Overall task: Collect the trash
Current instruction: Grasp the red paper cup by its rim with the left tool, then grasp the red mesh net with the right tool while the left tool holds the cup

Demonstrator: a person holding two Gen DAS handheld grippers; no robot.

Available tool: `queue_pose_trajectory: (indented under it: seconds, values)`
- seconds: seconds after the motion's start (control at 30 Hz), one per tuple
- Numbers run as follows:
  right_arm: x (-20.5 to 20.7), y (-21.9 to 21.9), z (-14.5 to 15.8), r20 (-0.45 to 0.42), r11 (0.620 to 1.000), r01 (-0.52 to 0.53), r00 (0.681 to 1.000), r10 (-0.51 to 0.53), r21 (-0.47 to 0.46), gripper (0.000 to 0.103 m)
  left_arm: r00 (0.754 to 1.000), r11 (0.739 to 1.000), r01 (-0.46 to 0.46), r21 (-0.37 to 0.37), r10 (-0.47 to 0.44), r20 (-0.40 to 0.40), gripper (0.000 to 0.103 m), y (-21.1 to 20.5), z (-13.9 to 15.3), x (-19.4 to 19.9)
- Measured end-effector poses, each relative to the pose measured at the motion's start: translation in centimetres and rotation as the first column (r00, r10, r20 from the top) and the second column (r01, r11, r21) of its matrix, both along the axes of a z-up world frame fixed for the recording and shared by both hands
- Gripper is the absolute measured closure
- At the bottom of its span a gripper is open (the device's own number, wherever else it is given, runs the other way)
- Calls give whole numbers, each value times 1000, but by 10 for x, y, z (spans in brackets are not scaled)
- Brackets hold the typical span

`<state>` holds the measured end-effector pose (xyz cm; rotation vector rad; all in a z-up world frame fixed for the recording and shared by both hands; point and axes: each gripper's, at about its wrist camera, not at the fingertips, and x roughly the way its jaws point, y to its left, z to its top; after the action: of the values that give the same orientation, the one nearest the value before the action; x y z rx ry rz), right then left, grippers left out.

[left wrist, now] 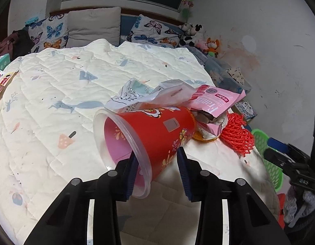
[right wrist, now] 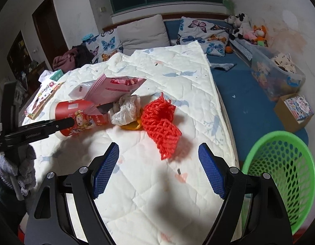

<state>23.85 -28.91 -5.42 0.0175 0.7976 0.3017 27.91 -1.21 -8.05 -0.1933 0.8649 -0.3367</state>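
The left tongs [left wrist: 157,153] reach down to a red paper cup [left wrist: 157,126] that lies on its side on the bed's white quilt [right wrist: 178,71], mouth toward the camera, pink inside showing. One blue pad sits inside the clear plastic rim and the other stands outside the cup's wall, so the wall runs between them. The tongs are partly drawn in, but whether they pinch the wall I cannot tell.

Leaning on the cup's far side are a crumpled white printed wrapper [left wrist: 133,96] and, to its right, a fan of pink snack packets [left wrist: 216,102], one of them torn open against the cup's base. Just right of the cup a wad of crumpled white tissue [right wrist: 126,110] rests on a small yellow piece [right wrist: 131,126]. Touching these on the right is a bunched red foam net [right wrist: 159,122], lying near the quilt's edge.

The right tongs [right wrist: 158,149] hang above bare quilt just in front of the net, pads set wide apart with nothing between them.

At the far right, off the quilt's edge and lower down, stands a green perforated plastic basket [right wrist: 280,163], beside the blue sheet [right wrist: 239,94]
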Motion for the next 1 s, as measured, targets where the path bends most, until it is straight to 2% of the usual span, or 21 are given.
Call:
queue_pose_trajectory:
  seconds: [0.07, 0.23, 0.4, 0.53, 0.8, 1.0]
  values:
    - [9, 4, -4, -7, 1000, -12, 1000, 12, -11, 23, 1000, 1000, 9, -14, -9, 4, 75, -1, 0, 1]
    - [30, 7, -12, -29, 1000, -18, 999, 17, -13, 23, 999, 999, 30, -27, -29, 18, 82, -2, 2, 1]
    - [41, 8, -15, -34, 1000, -20, 999, 20, -11, 23, 998, 997, 55, -45, -53, 34, 97, -4, 7, -3]
    - [50, 8, -20, -42, 1000, -17, 999, 17, -12, 23, 998, 997, 62, -50, -60, 37, 98, -4, 10, -7]
    - [68, 11, -33, -72, 1000, -25, 997, 25, 5, 30, 996, 995, 79, -62, -76, 47, 98, 3, 17, -24]
    - [72, 13, -39, -89, 999, -25, 996, 28, 34, 44, 993, 993, 99, -66, -94, 71, 98, 6, 26, -40]
